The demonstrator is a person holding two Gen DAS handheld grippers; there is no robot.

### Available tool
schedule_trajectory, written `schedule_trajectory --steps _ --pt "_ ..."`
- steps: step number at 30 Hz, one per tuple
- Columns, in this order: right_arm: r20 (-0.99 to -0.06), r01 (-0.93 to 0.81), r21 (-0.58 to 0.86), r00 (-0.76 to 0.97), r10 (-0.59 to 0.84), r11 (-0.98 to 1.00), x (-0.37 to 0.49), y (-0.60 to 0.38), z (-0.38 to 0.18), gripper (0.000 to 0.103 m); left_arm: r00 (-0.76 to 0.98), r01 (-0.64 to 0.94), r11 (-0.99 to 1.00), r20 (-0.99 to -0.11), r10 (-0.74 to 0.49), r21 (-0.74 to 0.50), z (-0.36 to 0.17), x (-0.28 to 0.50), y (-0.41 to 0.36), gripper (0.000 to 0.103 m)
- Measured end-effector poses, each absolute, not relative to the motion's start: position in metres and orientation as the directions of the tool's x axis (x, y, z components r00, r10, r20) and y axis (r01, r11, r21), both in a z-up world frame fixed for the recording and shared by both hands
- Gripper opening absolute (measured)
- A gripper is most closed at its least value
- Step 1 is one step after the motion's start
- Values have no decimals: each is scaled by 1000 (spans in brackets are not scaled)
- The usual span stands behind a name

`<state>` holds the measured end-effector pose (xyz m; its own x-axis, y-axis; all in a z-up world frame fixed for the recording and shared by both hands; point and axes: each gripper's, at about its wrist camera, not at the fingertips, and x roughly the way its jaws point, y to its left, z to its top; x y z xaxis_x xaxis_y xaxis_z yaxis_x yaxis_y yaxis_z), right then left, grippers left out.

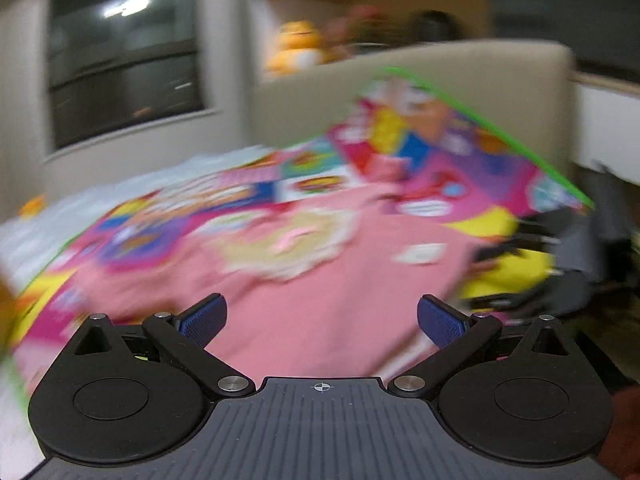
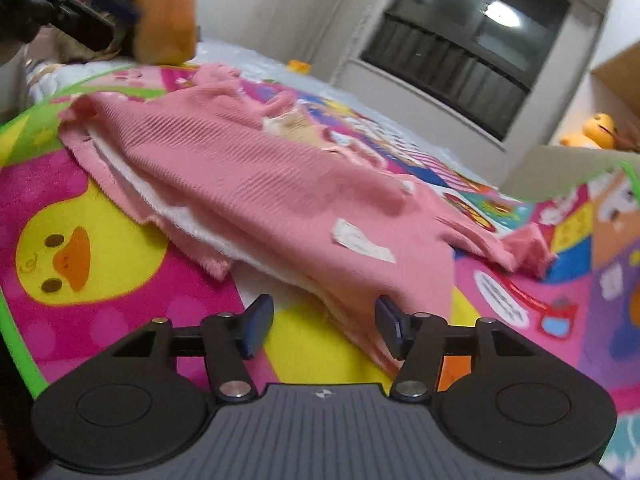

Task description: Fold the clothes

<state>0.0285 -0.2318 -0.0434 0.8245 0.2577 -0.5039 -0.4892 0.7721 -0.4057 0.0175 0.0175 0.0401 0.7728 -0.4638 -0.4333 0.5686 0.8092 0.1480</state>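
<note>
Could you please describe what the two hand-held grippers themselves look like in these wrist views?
Both look alike. The left hand-held gripper has a grey ribbed body with a small crosshair mark, two round black discs, black linkage arms with silver pivot pins, and blue textured pads on its fingers. The right hand-held gripper shows the same build. No cables or sleeves are clearly visible.

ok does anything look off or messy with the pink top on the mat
Yes. The pink top lies rumpled and askew on the play mat, its white lining showing along the near hem and one sleeve bunched. No damage or spill shows.
</note>
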Motion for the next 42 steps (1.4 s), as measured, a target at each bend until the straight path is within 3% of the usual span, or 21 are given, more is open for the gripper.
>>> schedule_trajectory --steps 2,9,12,13,14,15,19,25,27,29,32,34,36,37,38,42 --pt "-475 -466 -393 841 259 793 37 -237 -30 9 745 622 754 -456 -487 211 32 26 -15 103" --pt "-431 -433 -298 856 285 851 51 -260 7 5 710 680 630 -550 -439 375 -10 67 -107 103" --pt "-448 -450 -318 847 286 835 49 -262 5 5 741 648 638 -537 -402 416 -17 81 -121 100" --pt "-454 -453 -322 845 284 831 47 -263 4 5 738 647 653 -537 -409 394 -13 85 -120 92" --pt "-459 -456 -328 843 282 828 43 -265 4 5 729 651 669 -541 -420 358 -8 91 -117 62" --pt "-463 -459 -334 841 281 823 38 -268 4 5 713 657 688 -550 -434 308 -3 98 -113 41" --pt "-483 -495 -406 830 279 768 15 -266 -2 6 674 649 747 -562 -479 143 18 120 -98 21" --pt "-513 -567 -517 805 299 641 9 -231 -27 7 698 615 784 -521 -491 86 38 131 -92 17" --pt "-524 -557 -503 805 280 661 20 -227 -30 15 704 613 785 -509 -495 84 43 129 -92 17" --pt "-535 -546 -489 804 261 680 31 -223 -34 33 709 612 787 -498 -500 82 47 127 -90 17" --pt "-567 -540 -281 760 318 793 50 -235 -26 45 715 605 793 -483 -505 66 53 127 -85 17" --pt "-586 -514 -93 720 371 853 67 -245 -25 45 717 596 802 -475 -511 38 56 130 -80 17" --pt "-596 -473 16 703 388 881 81 -252 -31 39 718 586 810 -471 -513 10 58 134 -76 17" --pt "-591 -457 22 711 380 889 83 -252 -30 15 718 581 814 -470 -513 -1 59 135 -74 17" --pt "-584 -443 20 722 370 896 84 -252 -29 6 719 579 815 -467 -515 -7 61 135 -72 17" --pt "-425 -443 -240 848 317 864 53 -235 7 5 721 582 813 -449 -527 -20 67 133 -66 17"
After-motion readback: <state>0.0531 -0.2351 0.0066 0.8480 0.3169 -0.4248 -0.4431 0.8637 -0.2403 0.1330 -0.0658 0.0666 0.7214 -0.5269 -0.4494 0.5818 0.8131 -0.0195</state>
